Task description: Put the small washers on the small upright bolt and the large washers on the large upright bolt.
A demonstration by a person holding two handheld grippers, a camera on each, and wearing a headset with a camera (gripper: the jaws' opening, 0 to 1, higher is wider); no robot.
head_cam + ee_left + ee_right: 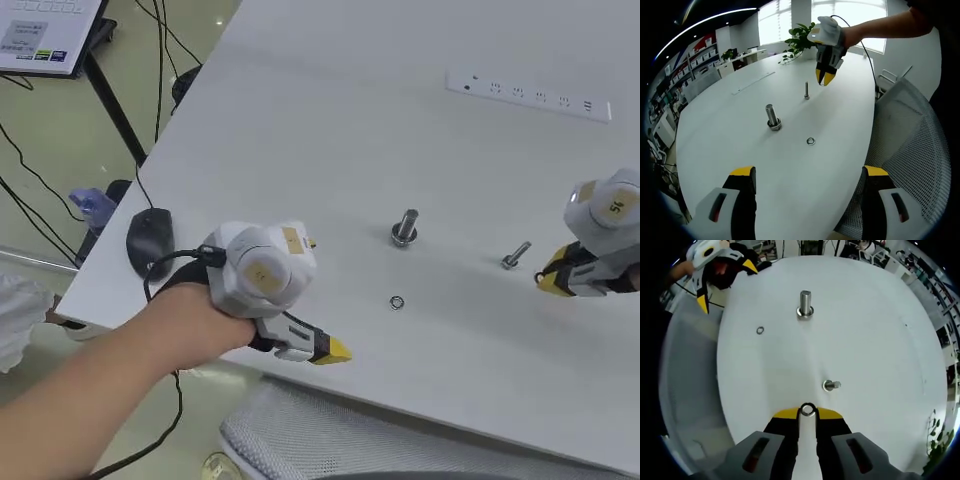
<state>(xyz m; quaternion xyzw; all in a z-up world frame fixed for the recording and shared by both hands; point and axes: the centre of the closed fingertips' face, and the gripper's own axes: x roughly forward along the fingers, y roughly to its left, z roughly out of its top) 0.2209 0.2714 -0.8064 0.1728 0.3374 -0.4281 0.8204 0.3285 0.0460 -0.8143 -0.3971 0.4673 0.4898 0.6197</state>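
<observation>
Jaws of the right hand-held gripper (808,416) are closed on a washer (808,405), which is pinched by its rim just short of the small bolt (831,385). Its hole is left exposed ahead of the tips, presumably so that it can be dropped over the bolt's end; its size cannot be told for certain. The left hand-held gripper (808,172) is held wide open with nothing in it, low over the near edge. A loose washer (810,141) lies flat between it and the large bolt (772,116), so it is judged to be readied for that pickup. A ring seems to be seated at the large bolt's base. The counter (300,120) is white and smooth, with a power strip (528,95) and a mouse (150,242) at its margins. A mesh chair (300,430) is drawn up below, and office shelving (695,60) and bright windows (850,12) are seen beyond.
</observation>
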